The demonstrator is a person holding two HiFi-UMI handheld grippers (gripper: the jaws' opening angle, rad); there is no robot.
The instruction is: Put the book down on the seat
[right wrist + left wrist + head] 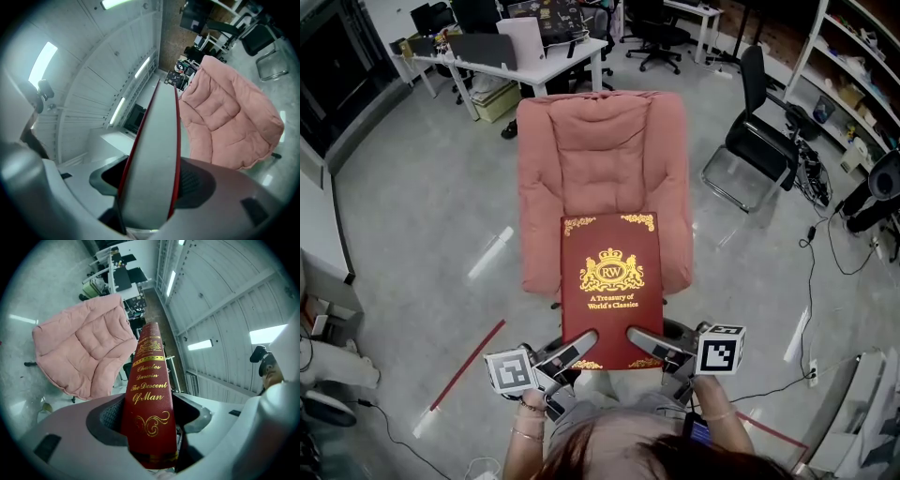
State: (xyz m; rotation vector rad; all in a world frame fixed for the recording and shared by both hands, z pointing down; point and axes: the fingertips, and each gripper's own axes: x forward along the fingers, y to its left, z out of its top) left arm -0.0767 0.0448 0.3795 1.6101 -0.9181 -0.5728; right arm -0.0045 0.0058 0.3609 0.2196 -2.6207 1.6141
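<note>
A thick red book (610, 286) with gold print lies flat in the air, its far end over the front of the pink padded seat (600, 164). My left gripper (574, 351) is shut on its near left corner, my right gripper (645, 343) on its near right corner. In the left gripper view the gold-lettered spine (149, 401) stands between the jaws, with the pink seat (82, 350) behind. In the right gripper view the grey page edge (154, 164) fills the gap between the jaws, and the pink seat (229, 119) lies beyond.
A white desk (516, 56) with black items stands behind the seat. A black chair (759, 141) is at the right, shelving (853, 66) further right. A red strip (469, 361) and white bars (490, 253) lie on the grey floor, with cables (811, 272) at the right.
</note>
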